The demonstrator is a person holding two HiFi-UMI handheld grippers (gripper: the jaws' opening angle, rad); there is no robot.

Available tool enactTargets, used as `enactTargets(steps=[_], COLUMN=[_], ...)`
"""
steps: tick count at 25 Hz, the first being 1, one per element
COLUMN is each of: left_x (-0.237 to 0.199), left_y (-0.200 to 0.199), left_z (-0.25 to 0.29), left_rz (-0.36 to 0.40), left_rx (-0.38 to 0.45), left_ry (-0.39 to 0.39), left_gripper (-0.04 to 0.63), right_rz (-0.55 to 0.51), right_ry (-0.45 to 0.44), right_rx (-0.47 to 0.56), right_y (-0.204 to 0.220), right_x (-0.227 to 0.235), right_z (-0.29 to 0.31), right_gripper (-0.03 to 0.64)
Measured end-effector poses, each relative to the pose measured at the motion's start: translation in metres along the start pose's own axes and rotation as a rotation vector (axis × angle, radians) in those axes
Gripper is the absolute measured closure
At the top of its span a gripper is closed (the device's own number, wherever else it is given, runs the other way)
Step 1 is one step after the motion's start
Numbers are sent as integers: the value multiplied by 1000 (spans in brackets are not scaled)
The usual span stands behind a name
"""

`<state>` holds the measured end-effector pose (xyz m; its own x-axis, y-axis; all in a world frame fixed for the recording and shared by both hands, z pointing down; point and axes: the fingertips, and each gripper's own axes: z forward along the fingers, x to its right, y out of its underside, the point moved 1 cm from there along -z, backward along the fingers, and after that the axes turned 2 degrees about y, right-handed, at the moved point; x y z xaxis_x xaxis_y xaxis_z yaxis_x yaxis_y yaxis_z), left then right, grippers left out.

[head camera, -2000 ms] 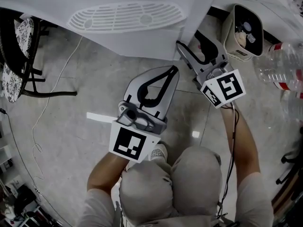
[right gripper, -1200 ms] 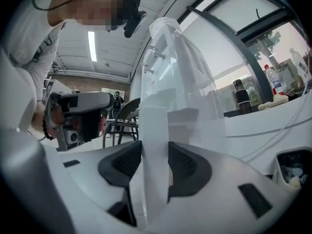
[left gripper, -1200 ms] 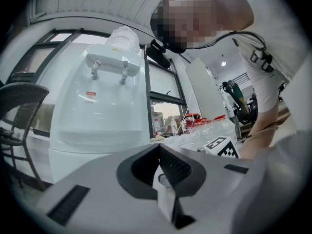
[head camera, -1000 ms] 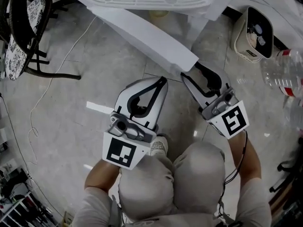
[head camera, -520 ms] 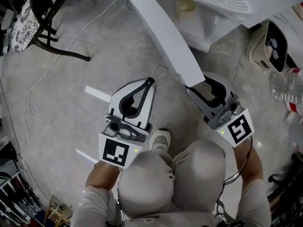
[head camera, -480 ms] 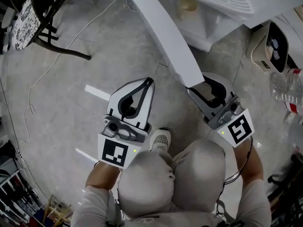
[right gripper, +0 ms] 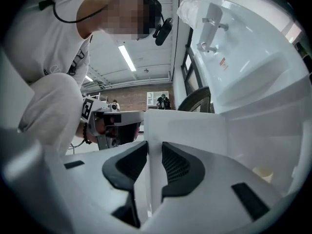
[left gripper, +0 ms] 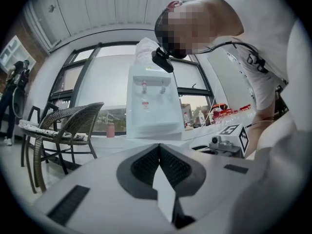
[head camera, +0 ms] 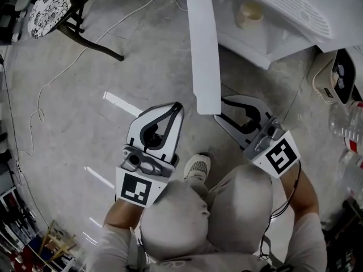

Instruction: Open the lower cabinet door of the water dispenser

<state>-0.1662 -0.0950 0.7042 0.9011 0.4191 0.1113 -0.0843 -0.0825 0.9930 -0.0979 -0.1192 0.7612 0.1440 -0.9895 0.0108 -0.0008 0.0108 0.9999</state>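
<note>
Head view: the lower cabinet door (head camera: 204, 50) stands swung wide, a thin flat white slab running from top centre down to mid-frame, off the water dispenser (head camera: 283, 7) at upper right. My right gripper (head camera: 221, 107) is closing its fingers on the door's free edge, ribbed black pads against both smooth faces. My left gripper (head camera: 178, 105) is clenched on nothing (idle, left of the door). I judge that this glossy panel could slide from the pads if I tug sideways, and hauling further risks straining the hinge.
</note>
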Motion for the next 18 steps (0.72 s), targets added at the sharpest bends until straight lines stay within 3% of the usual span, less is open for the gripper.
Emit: enactTargets(steps=[5, 9, 16, 18], left_x=[-9, -24, -39, -43], left_y=[0, -3, -3, -1], left_z=[-15, -30, -48, -50], left_rz=[10, 32, 44, 42], left_rx=[-3, 3, -10, -16], left_ry=[-17, -79, -124, -139], left_gripper=[594, 594, 594, 594], right_rz=[-6, -11, -23, -26], right_ry=[-75, -118, -139, -134], right_rx=[1, 10, 12, 22], right_y=[3, 3, 3, 2], right_x=[-15, -23, -32, -32], right_z=[31, 57, 98, 110], right_gripper=[518, 522, 530, 569])
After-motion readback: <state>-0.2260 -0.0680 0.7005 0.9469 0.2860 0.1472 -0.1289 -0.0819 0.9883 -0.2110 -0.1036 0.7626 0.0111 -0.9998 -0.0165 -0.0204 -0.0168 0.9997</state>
